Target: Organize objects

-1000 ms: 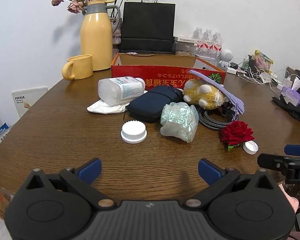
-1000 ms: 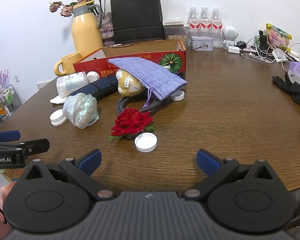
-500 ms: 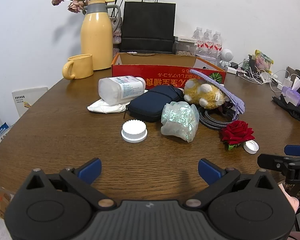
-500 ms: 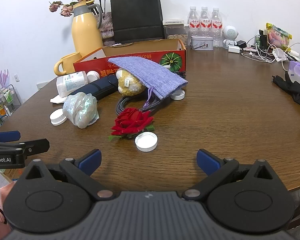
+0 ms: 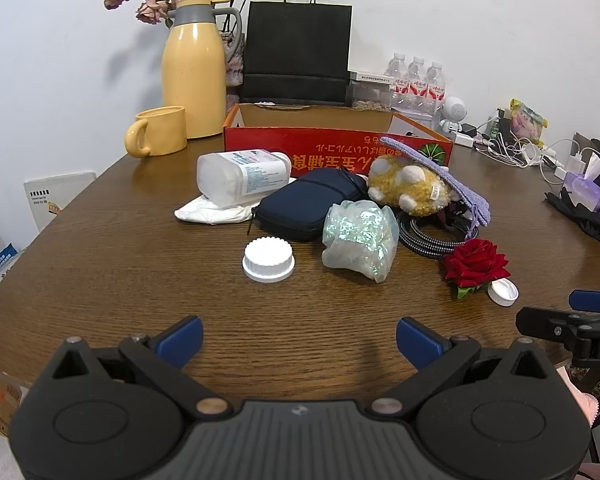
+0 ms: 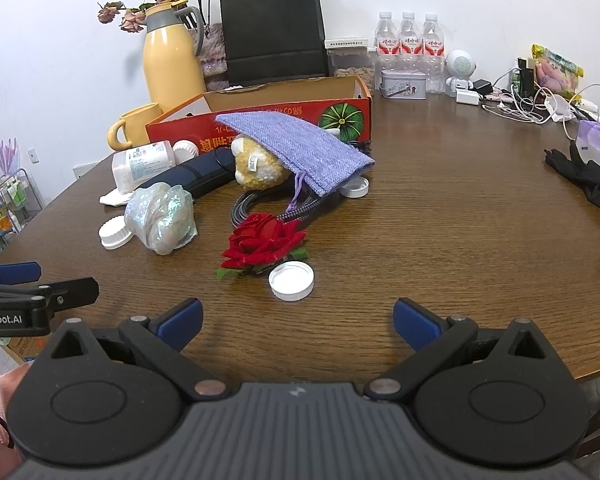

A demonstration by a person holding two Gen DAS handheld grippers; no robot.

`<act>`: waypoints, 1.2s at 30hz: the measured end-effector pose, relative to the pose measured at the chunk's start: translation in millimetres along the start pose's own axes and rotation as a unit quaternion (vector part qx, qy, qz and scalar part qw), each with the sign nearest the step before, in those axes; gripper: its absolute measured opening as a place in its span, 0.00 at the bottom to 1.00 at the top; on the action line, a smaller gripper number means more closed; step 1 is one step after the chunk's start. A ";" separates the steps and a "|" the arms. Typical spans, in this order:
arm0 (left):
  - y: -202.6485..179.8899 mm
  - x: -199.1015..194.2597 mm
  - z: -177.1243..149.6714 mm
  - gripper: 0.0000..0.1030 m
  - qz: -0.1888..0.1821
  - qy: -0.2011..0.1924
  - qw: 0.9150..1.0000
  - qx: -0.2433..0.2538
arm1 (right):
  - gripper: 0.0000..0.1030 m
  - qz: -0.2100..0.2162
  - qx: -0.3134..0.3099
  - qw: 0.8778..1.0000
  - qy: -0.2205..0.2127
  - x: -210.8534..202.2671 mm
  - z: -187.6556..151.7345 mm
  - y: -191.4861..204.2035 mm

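Both views are bright and evenly lit, with soft light from above and in front. The jug throws a faint grey shadow leftward onto the white wall, and small soft shadows sit under the cap and the rose. The brown bench carries a mild sheen at its far right in the right wrist view. Fisheye distortion bends the bench edge into a curve, and the corners go dark. The middle is sharp; labels there read clearly. The black gripper bodies at the bottom look slightly soft.
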State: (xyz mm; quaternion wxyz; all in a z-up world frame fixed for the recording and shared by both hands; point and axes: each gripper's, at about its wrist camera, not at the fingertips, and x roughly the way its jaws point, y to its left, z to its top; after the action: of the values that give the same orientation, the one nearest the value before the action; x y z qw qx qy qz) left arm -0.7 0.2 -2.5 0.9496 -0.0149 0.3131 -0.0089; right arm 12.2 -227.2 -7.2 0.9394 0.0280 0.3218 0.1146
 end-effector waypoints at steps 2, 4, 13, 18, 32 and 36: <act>-0.2 0.4 -0.7 1.00 0.000 -0.001 1.000 0.000 | 1.00 0.000 0.000 1.000 0.000 -0.1 0.0 0.0; -0.4 0.5 -0.9 1.00 0.000 0.000 1.000 0.000 | 1.00 0.001 -0.001 1.000 0.000 0.2 -0.1 0.0; -0.3 0.4 -1.0 1.00 0.000 0.000 1.000 0.000 | 1.00 0.001 0.000 1.000 0.002 1.7 -1.4 -0.2; -0.6 2.1 -2.9 1.00 0.000 0.002 1.000 -0.001 | 1.00 0.001 0.000 1.000 0.004 2.0 -1.9 -0.3; -0.3 2.9 -4.9 1.00 -0.001 0.003 1.000 -0.001 | 1.00 0.001 -0.001 1.000 0.004 2.5 -2.4 0.1; -0.2 2.9 -5.1 1.00 -0.001 0.003 1.000 -0.001 | 1.00 0.001 -0.001 1.000 0.004 2.5 -2.4 0.1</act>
State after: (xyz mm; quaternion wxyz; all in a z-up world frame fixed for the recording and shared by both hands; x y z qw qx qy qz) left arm -1.4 -0.3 -8.3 0.9487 -0.0156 0.3157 -0.0092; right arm 12.7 -226.7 -10.5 0.9381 0.0271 0.3253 0.1162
